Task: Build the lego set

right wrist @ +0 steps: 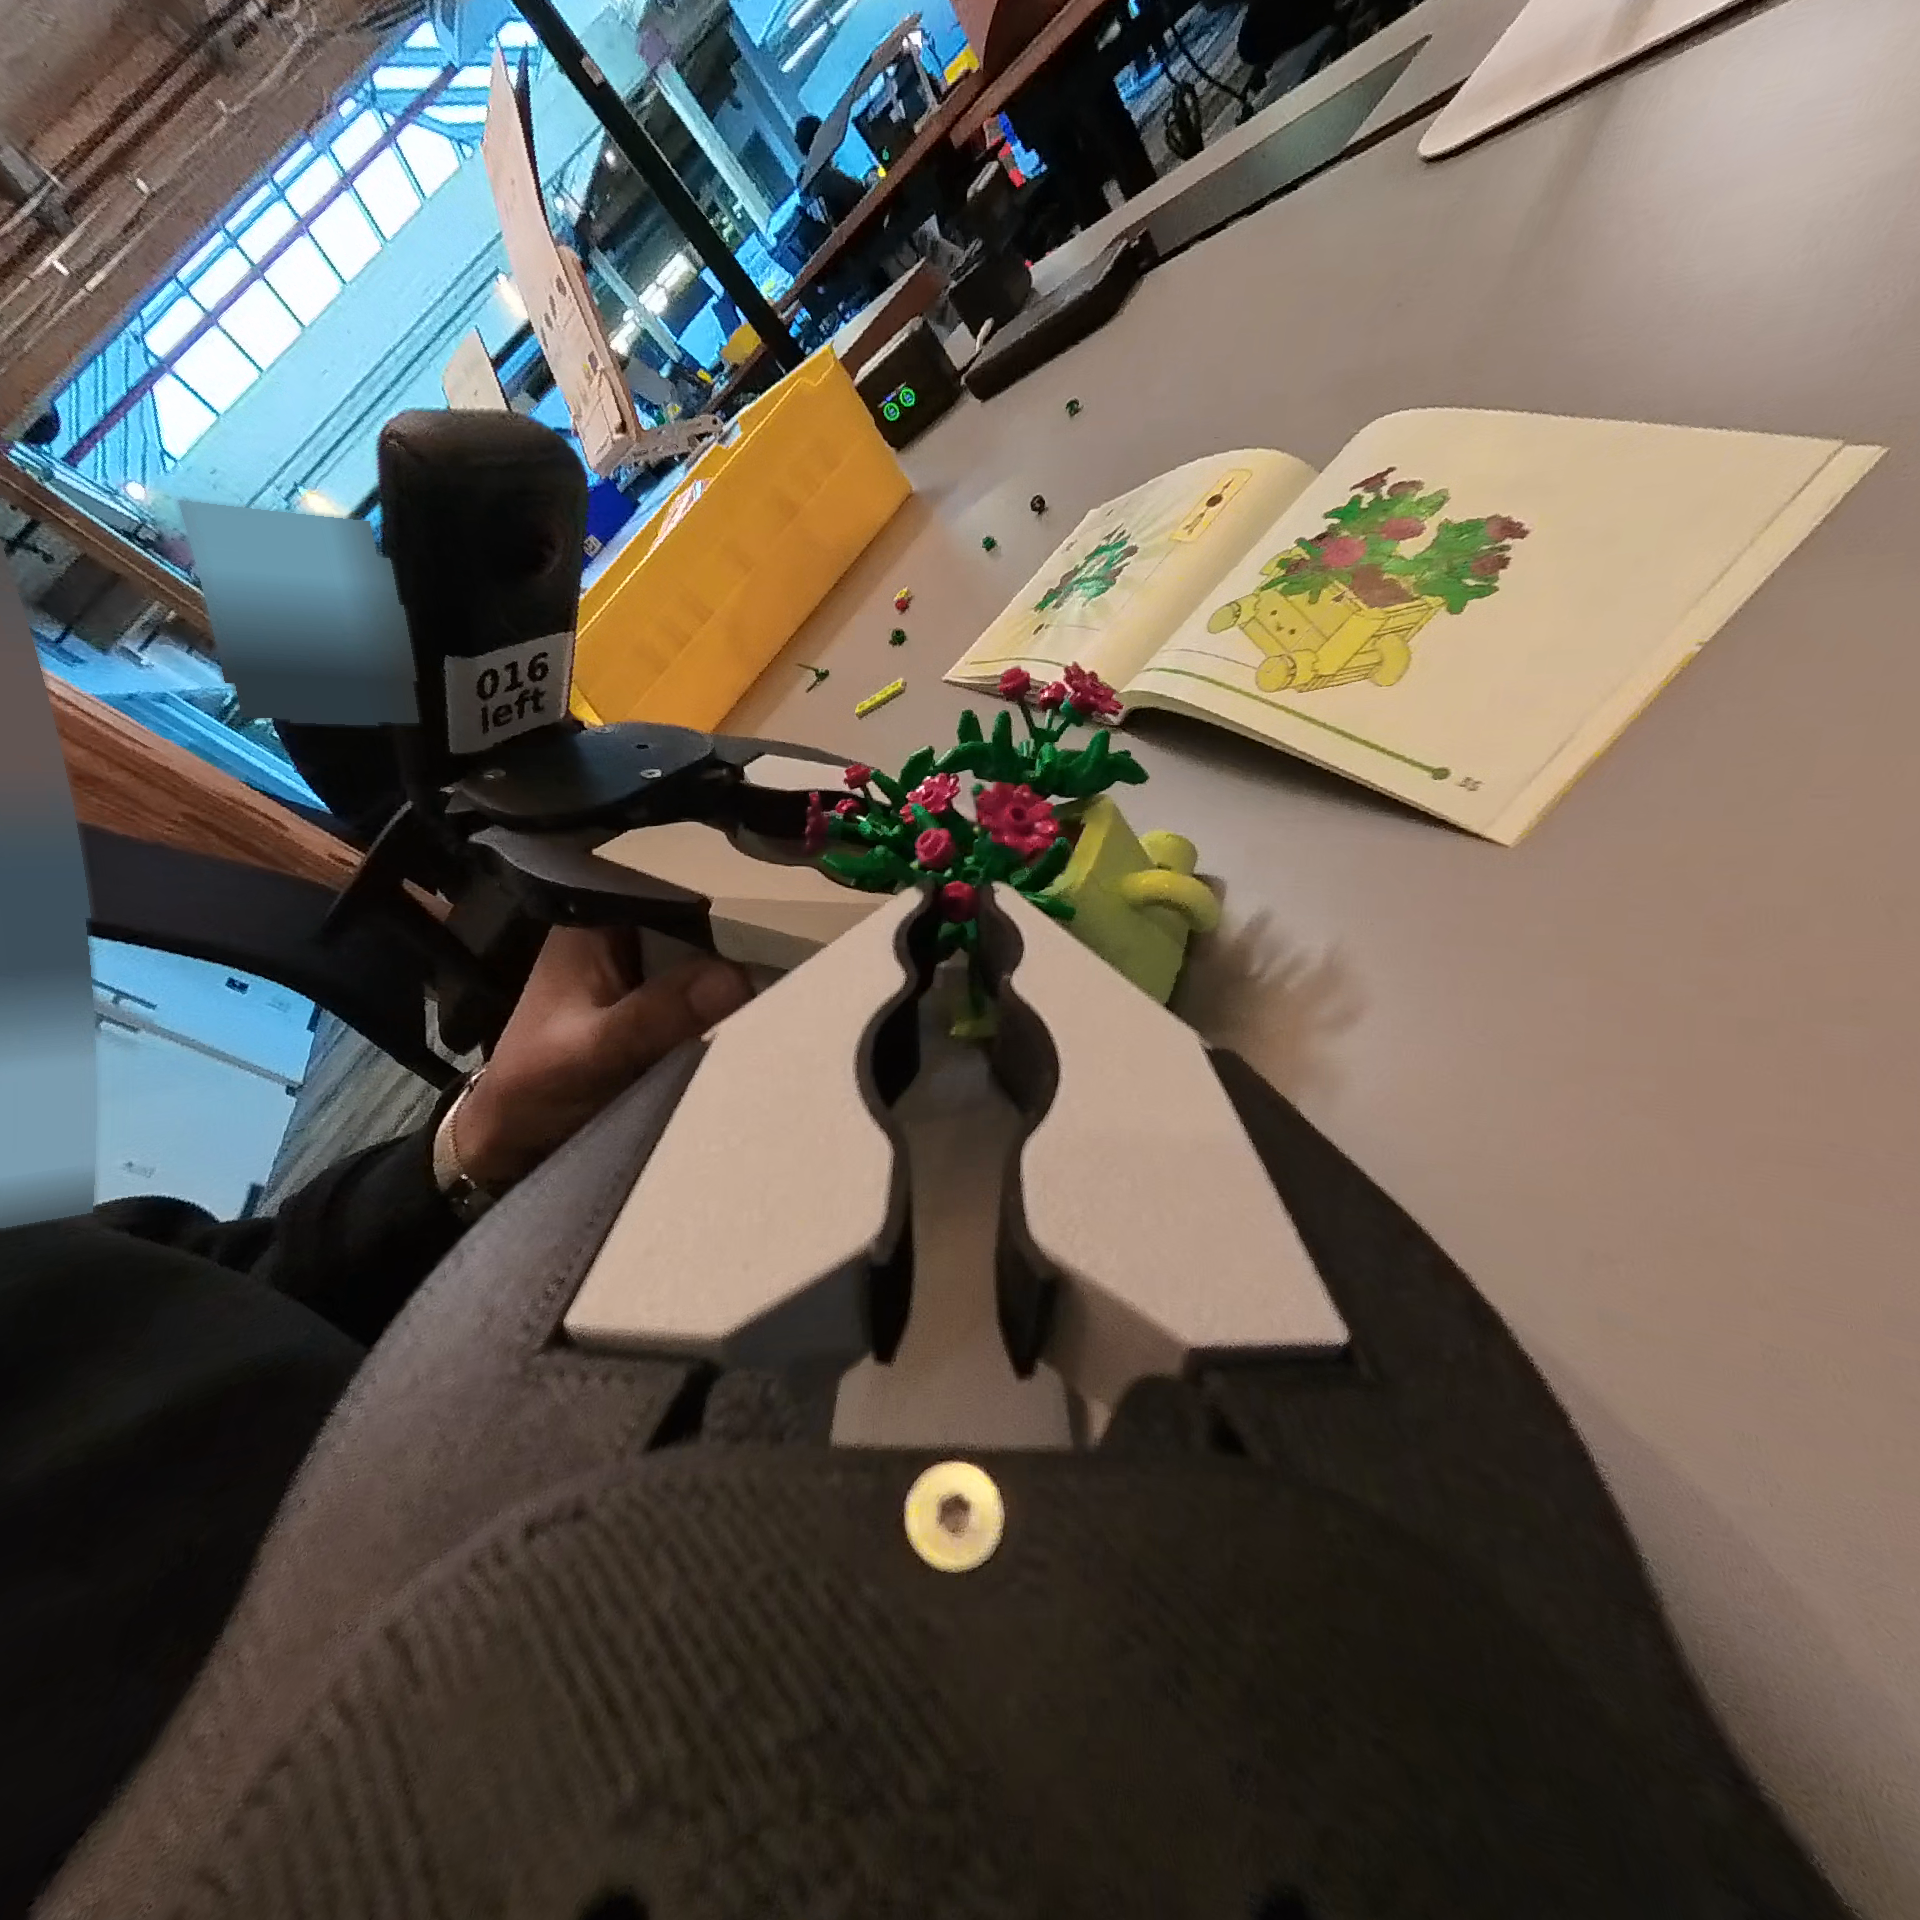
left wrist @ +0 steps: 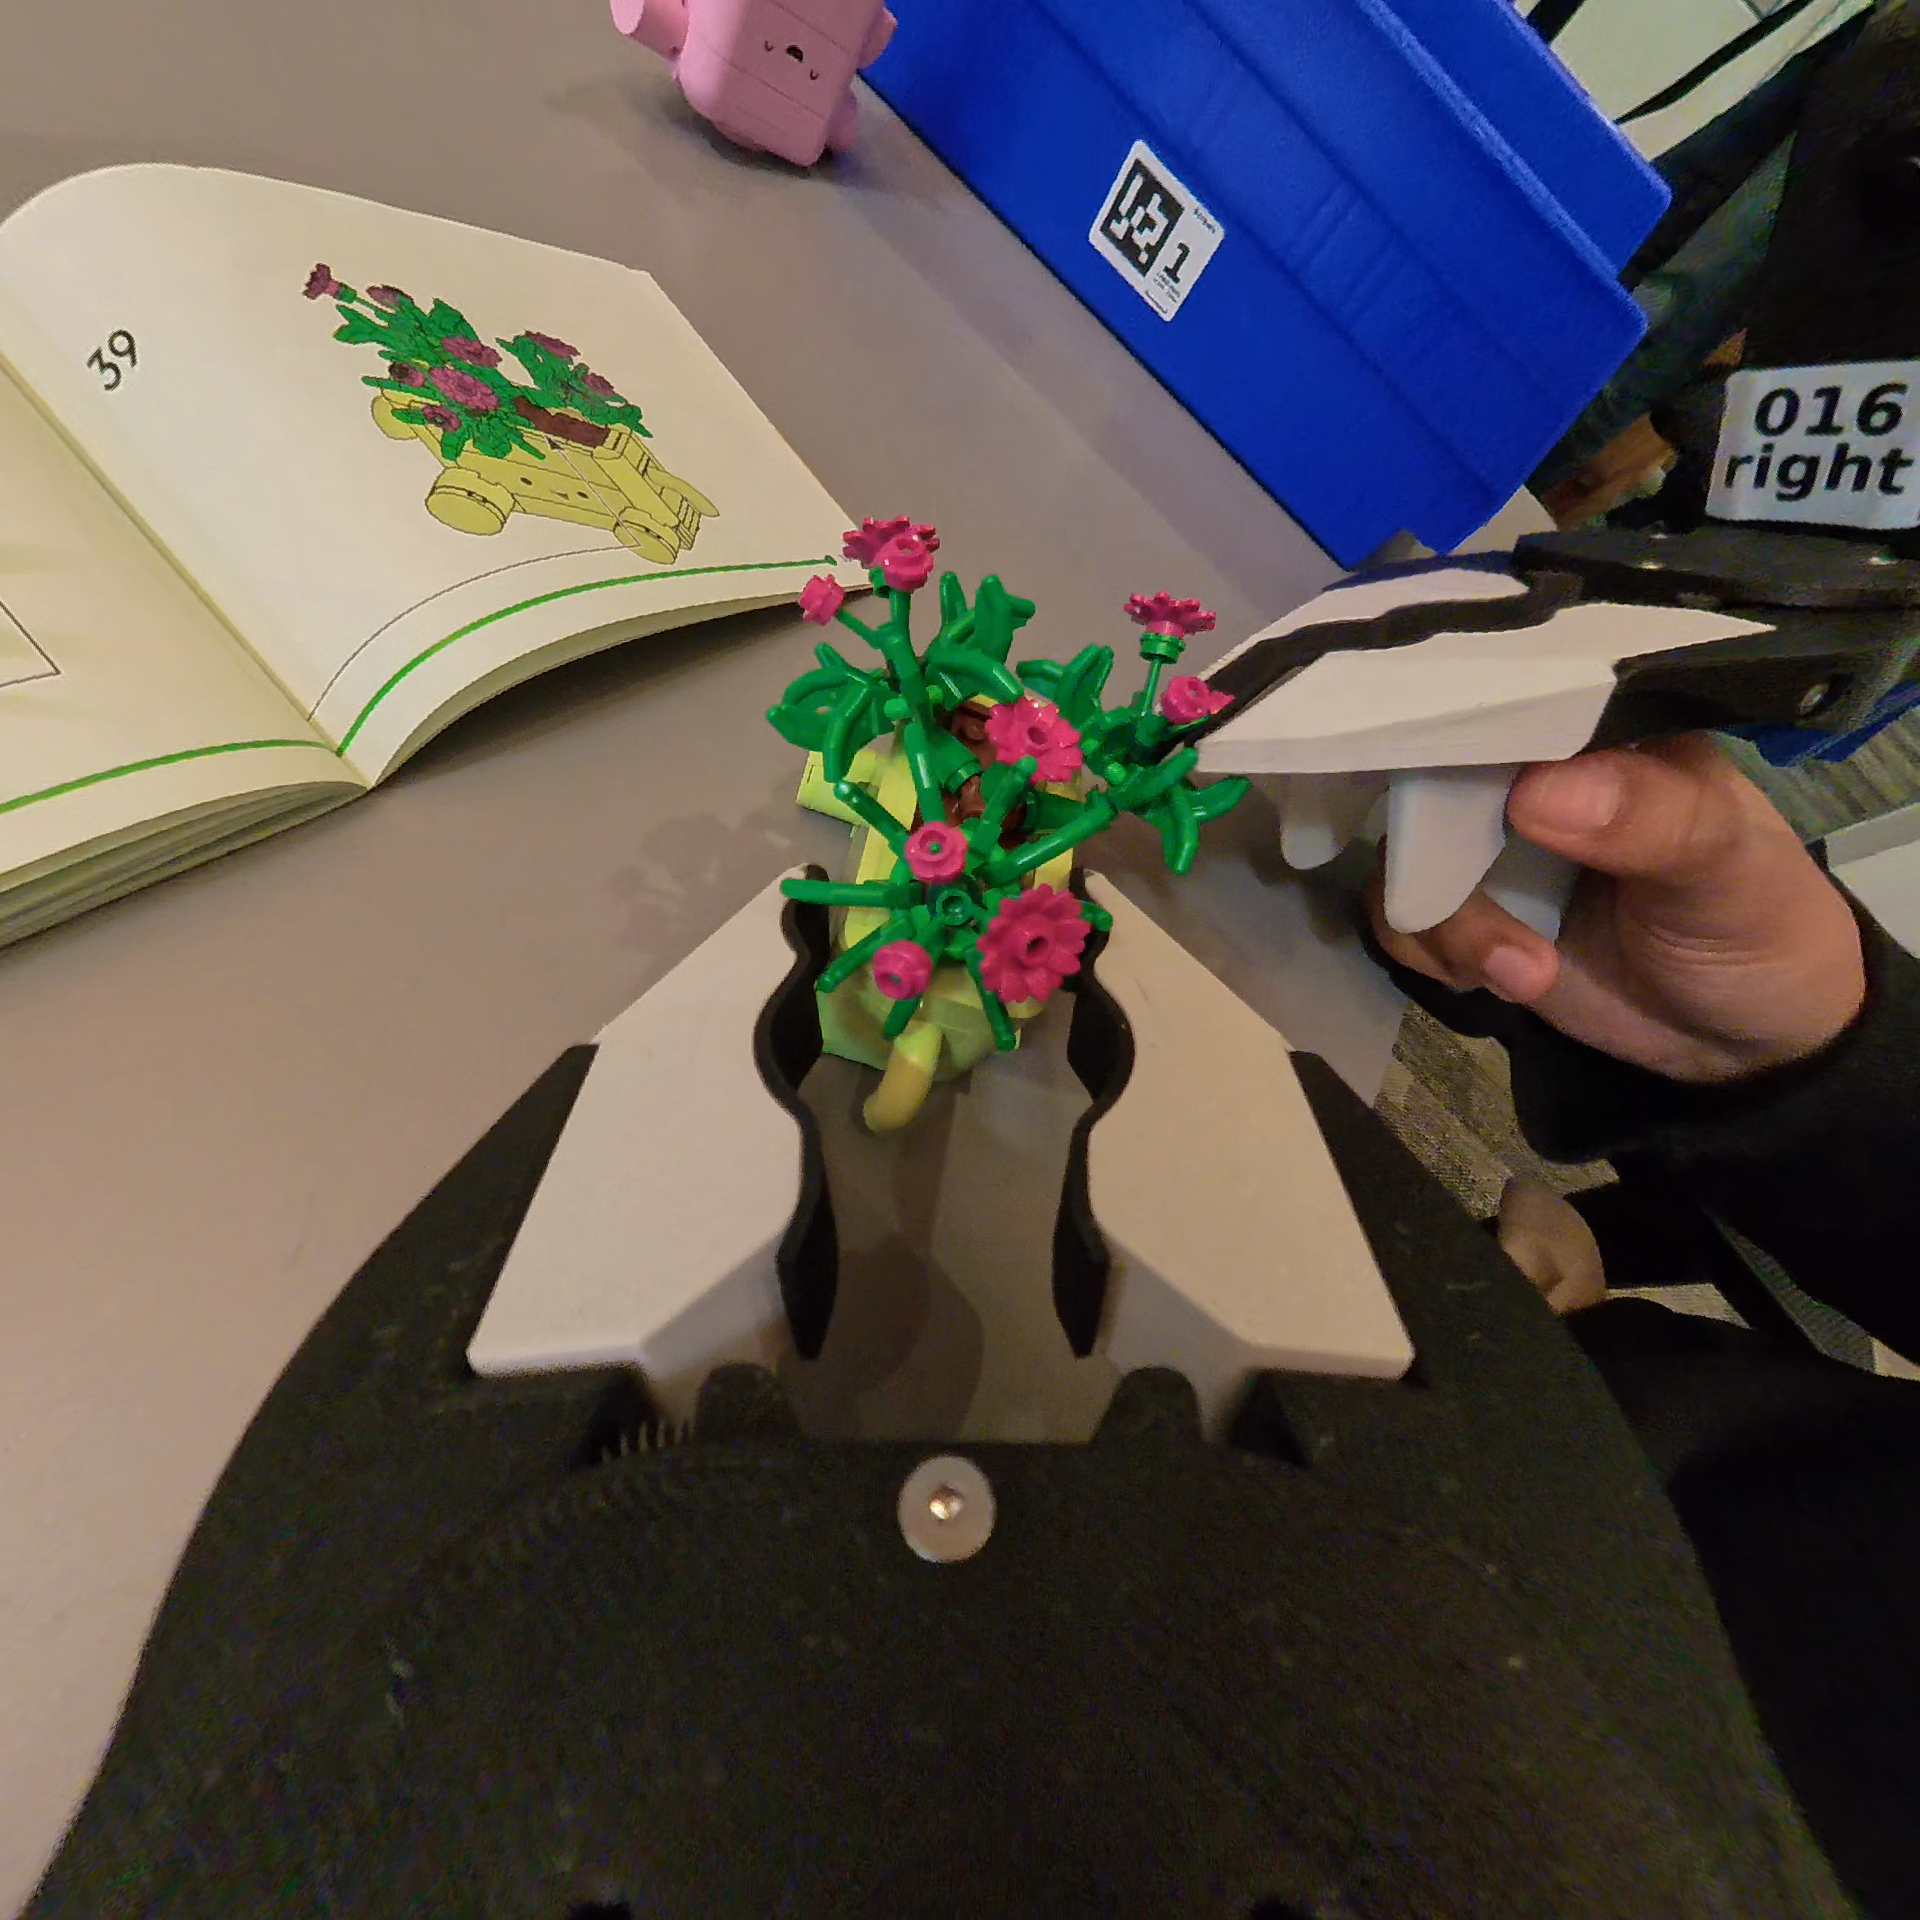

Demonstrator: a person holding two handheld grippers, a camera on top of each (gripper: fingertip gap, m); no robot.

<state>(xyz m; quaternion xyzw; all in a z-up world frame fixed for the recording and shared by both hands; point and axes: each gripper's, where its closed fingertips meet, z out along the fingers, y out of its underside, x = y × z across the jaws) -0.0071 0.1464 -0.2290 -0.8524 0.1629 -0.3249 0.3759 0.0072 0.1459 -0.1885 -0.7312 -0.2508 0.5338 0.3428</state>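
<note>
The lego model (left wrist: 935, 831) is a lime-green watering-can cart with green stems and pink flowers, resting on the grey table (left wrist: 312, 1143). My left gripper (left wrist: 940, 904) is closed on its lime body from the near side. My right gripper (left wrist: 1210, 717) comes in from the right, level with the flowers. In the right wrist view my right gripper (right wrist: 963, 906) is nearly closed, with a pink flower and its green stem (right wrist: 977, 971) between its tips. The model (right wrist: 1112, 883) stands just beyond it. My left gripper (right wrist: 769, 821) holds the model from the left there, its tips hidden by foliage.
An open instruction booklet (left wrist: 364, 468) lies left of the model and also shows in the right wrist view (right wrist: 1455, 623). A blue bin (left wrist: 1299, 260) and a pink figure (left wrist: 758, 62) stand behind. A yellow bin (right wrist: 748, 561) and loose small pieces (right wrist: 881, 696) lie farther off. About 5 cm separates my left fingertips from my right.
</note>
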